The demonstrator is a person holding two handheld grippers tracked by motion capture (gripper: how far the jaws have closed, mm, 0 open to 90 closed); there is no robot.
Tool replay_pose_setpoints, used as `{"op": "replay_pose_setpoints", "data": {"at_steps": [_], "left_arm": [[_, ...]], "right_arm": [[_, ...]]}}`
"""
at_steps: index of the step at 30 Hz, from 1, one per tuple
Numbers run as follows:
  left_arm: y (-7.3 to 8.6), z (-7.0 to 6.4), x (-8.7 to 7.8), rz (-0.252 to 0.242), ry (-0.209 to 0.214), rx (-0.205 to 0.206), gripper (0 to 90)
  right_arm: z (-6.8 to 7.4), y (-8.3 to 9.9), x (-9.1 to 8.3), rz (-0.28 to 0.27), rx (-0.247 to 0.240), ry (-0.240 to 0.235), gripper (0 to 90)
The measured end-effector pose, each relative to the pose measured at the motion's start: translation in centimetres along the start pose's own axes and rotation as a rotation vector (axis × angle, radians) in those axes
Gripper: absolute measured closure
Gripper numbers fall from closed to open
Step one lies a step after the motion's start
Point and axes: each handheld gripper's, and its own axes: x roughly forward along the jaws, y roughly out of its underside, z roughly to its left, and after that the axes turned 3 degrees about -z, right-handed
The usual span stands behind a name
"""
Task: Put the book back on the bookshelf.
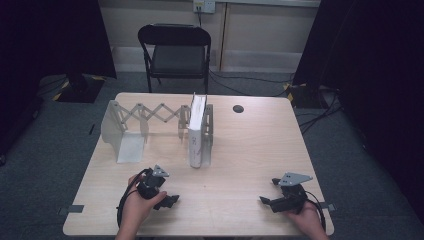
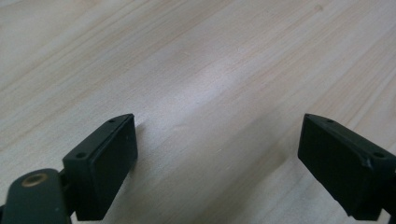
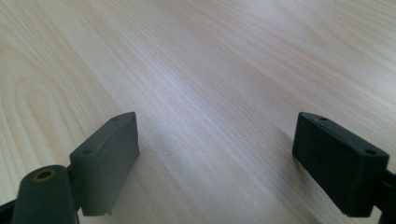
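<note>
A white book (image 1: 197,131) stands upright on the wooden table (image 1: 250,150), leaning against the right end plate of a grey expandable book rack (image 1: 150,122). My left gripper (image 1: 170,201) rests low at the table's front left, held by a hand, jaws wide apart with nothing between them. In the left gripper view, my left gripper (image 2: 217,158) has bare wood between its jaws. My right gripper (image 1: 265,201) sits at the front right, pointing left, also open and empty. In the right gripper view, the right gripper (image 3: 215,156) likewise spans bare table surface.
A black folding chair (image 1: 175,52) stands behind the table's far edge. A round dark cable hole (image 1: 238,108) marks the table's far right part. The rack's left plate (image 1: 116,131) stands at the table's left. Cables lie on the grey carpet behind.
</note>
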Motion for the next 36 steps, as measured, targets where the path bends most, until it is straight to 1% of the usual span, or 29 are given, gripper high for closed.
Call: {"op": "replay_pose_setpoints", "data": {"at_steps": [2, 6, 9, 13, 14, 16, 20, 22, 26, 28, 32, 34, 35, 36], "left_arm": [[0.0, -0.1, 0.1, 0.001, -0.006, 0.020, 10.5], [0.3, -0.3, 0.2, -0.011, -0.004, 0.040, 7.9], [0.6, -0.3, 0.1, -0.033, 0.003, 0.032, 6.8], [0.7, -0.3, 0.1, -0.041, 0.004, 0.032, 6.6], [0.7, -0.3, 0.1, -0.037, -0.002, 0.046, 6.6], [0.7, -0.6, 0.2, -0.035, -0.012, 0.056, 6.3], [0.6, -0.9, 0.6, -0.016, -0.021, 0.087, 1.0], [0.6, -1.1, 0.7, -0.014, -0.032, 0.093, 0.0], [0.7, -1.1, 0.6, -0.021, -0.035, 0.094, 0.0], [0.8, -1.1, 0.7, -0.032, -0.032, 0.090, 0.0], [0.9, -1.1, 0.6, -0.035, -0.033, 0.095, 0.0], [1.1, -1.1, 0.6, -0.048, -0.031, 0.091, 0.0], [1.2, -1.1, 0.6, -0.053, -0.032, 0.100, 0.0], [1.2, -1.1, 0.6, -0.055, -0.031, 0.100, 0.0]], "right_arm": [[0.0, 0.0, 0.0, 0.000, 0.000, 0.000, 14.0], [0.0, 0.0, 0.0, 0.000, 0.000, 0.000, 14.0], [0.0, 0.0, 0.0, 0.000, 0.000, 0.000, 14.0], [0.0, 0.0, 0.0, -0.001, 0.000, 0.000, 14.0], [0.0, 0.0, 0.0, -0.001, 0.000, 0.000, 14.0], [0.0, 0.0, 0.0, -0.001, 0.000, 0.000, 14.0], [0.0, 0.0, 0.0, 0.000, 0.000, 0.000, 14.0], [0.0, 0.0, 0.0, 0.000, 0.000, 0.000, 14.0], [0.0, 0.0, 0.0, 0.000, 0.000, 0.000, 14.0], [0.0, 0.0, 0.0, 0.000, 0.000, 0.000, 14.0], [0.0, 0.0, 0.0, 0.000, 0.001, 0.005, 13.5], [0.0, 0.0, 0.0, 0.001, 0.001, 0.007, 13.5], [0.0, 0.0, 0.0, 0.002, 0.001, 0.008, 13.5], [0.0, 0.0, 0.0, 0.002, 0.002, 0.008, 13.5]]}}
